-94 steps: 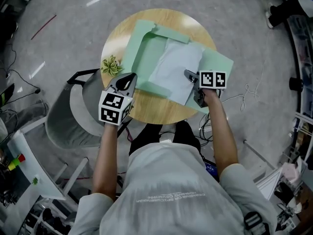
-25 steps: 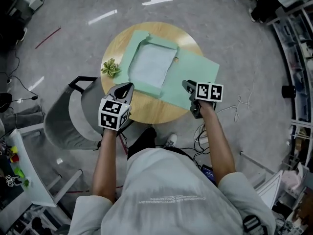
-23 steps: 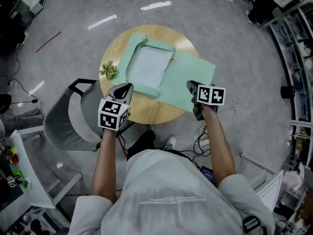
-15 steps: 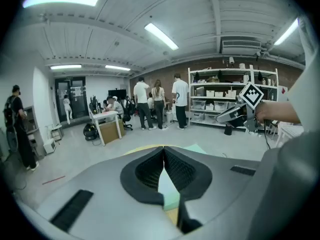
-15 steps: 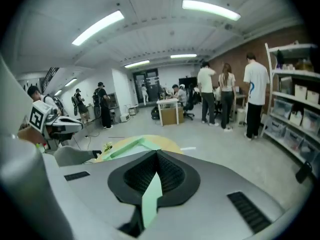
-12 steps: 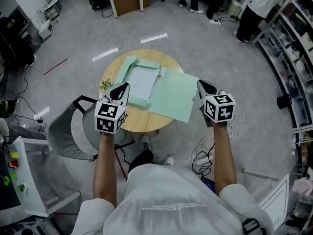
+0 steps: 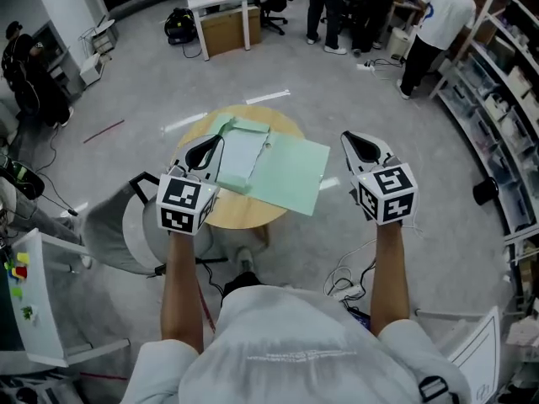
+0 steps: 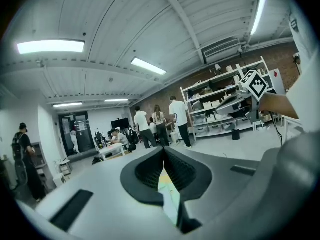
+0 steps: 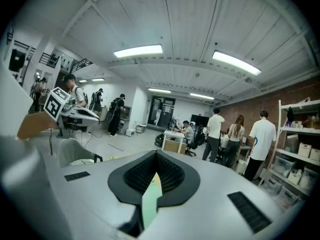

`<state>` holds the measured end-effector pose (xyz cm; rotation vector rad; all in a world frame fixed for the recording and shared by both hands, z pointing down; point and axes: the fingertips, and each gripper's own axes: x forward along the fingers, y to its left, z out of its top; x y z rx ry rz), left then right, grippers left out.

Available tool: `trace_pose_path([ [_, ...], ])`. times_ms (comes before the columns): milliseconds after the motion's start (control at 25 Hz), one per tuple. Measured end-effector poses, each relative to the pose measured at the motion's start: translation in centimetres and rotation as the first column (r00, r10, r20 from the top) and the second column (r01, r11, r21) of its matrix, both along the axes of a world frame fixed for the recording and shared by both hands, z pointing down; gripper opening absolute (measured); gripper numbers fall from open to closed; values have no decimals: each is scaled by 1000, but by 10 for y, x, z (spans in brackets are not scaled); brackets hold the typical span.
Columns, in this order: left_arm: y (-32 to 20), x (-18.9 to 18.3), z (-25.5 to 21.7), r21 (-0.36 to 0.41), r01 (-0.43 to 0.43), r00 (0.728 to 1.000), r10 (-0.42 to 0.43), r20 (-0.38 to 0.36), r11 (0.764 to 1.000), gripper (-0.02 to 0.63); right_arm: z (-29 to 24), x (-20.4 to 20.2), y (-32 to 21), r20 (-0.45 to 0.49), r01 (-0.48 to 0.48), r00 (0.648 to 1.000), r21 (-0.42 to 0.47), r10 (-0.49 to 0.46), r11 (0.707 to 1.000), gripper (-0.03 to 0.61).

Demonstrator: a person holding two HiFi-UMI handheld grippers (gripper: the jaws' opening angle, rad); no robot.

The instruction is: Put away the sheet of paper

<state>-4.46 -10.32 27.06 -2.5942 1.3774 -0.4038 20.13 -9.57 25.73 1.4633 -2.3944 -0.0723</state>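
An open green folder (image 7: 290,173) lies on the round wooden table (image 7: 229,213). The white sheet of paper (image 7: 241,153) rests on its left half, framed by folded green flaps. My left gripper (image 7: 210,142) is held up over the table's left edge, shut and holding nothing. To the right of the folder, off the table, my right gripper (image 7: 357,138) is also raised, shut and holding nothing. In the left gripper view the left gripper (image 8: 162,152) has its pads together and points at the room. The right gripper (image 9: 156,157) looks the same in its own view.
A grey chair (image 7: 114,230) stands left of the table. Several people (image 7: 429,15) stand at the back of the room by a desk (image 7: 215,2). Shelves (image 7: 514,82) line the right side. Cables (image 7: 349,268) lie on the floor near my feet.
Both grippers have lifted up and away from the table. The right one has left the folder's right edge. The head view has tilted up, so the table looks smaller and farther.
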Motion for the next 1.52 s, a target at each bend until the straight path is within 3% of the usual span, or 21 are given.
trace_pose_path([
  [360,39,24,-45,100,-25,1000,23,21,995,18,-36,-10,34,-47,69,997,91,-65,993,28],
  [800,57,38,-58,150,-50,998,44,47,987,18,-40,-19,43,-32,121,992,104,-119,987,28],
  [1520,59,46,-45,122,-63,996,55,68,990,18,-25,-19,42,-49,134,990,86,-131,987,28],
])
